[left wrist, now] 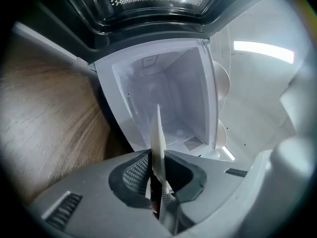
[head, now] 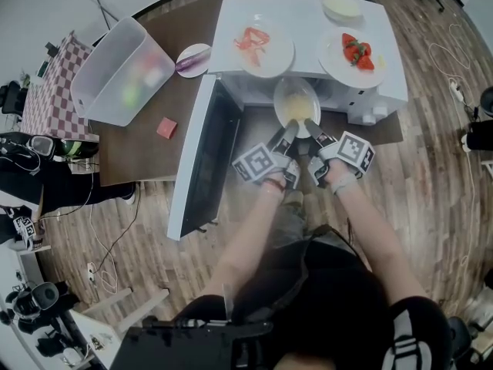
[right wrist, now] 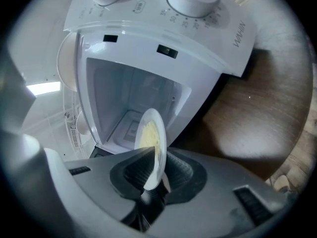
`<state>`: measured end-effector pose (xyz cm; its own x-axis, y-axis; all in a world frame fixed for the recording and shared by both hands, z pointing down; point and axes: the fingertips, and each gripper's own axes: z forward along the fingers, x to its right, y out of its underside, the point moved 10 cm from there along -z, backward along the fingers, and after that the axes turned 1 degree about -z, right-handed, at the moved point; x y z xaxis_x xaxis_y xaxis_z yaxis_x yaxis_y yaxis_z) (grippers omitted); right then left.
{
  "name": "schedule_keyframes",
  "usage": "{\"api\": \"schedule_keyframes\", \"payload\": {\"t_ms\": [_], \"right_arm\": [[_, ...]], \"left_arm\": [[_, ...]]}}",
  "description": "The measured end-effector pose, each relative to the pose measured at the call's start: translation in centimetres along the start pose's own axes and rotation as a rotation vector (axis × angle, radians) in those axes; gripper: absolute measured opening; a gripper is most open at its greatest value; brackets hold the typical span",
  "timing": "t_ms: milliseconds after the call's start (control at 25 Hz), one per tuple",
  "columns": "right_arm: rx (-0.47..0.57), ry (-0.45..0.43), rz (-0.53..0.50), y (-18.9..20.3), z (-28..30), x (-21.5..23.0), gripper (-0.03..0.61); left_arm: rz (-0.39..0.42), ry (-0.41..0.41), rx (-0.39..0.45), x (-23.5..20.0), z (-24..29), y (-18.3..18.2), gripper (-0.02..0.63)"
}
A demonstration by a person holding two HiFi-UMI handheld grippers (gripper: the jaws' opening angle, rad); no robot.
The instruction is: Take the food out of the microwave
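A white plate of yellow food (head: 296,102) sits at the mouth of the open white microwave (head: 377,91). My left gripper (head: 288,129) is shut on its near rim; in the left gripper view the plate (left wrist: 158,133) stands edge-on, pinched between the pads of the left gripper (left wrist: 157,185). My right gripper (head: 312,129) is beside it at the same rim. In the right gripper view the plate (right wrist: 151,140) lies between the jaws of the right gripper (right wrist: 156,185), which stand slightly apart round it. Behind the plate, the microwave cavity (right wrist: 129,98) holds nothing else.
The microwave door (head: 202,160) hangs open to the left. On top of the microwave are a plate of red food (head: 262,46), a plate of strawberries (head: 356,52) and a bowl (head: 341,4). A clear plastic bin (head: 123,72), a small plate (head: 192,58) and a pink block (head: 166,127) lie on the brown table (head: 139,160).
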<state>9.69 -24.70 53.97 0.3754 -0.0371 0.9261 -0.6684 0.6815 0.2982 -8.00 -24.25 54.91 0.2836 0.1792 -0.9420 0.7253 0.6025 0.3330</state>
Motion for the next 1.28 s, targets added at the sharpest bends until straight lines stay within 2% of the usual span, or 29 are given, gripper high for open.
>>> {"api": "schedule_keyframes", "payload": {"t_ms": [80,280,520,880,1040,1280], "right_arm": [[0.001,0.008,0.003,0.1,0.0,0.0,0.028],[-0.001,-0.005,0.011,-0.1,-0.5,0.0,0.023],[-0.001,-0.042,0.046,0.5,-1.9,0.2,0.021],[-0.046,0.035,-0.064,1.7,-4.9,-0.8,0.021],[-0.051,0.060,-0.072,2.4,-6.4,-1.0,0.021],[-0.044,0.050,-0.055,3.8,-8.2,-1.3,0.021]], "left_arm": [[0.014,-0.016,0.001,-0.2,-0.1,0.0,0.051],[0.080,-0.038,-0.021,0.5,-0.2,0.1,0.060],[0.061,-0.029,-0.037,1.6,-1.0,1.0,0.052],[0.043,-0.049,-0.036,2.4,-3.3,3.8,0.051],[0.043,-0.057,-0.041,2.8,-4.2,5.1,0.055],[0.055,-0.052,-0.045,3.6,-5.9,6.4,0.057]]}}
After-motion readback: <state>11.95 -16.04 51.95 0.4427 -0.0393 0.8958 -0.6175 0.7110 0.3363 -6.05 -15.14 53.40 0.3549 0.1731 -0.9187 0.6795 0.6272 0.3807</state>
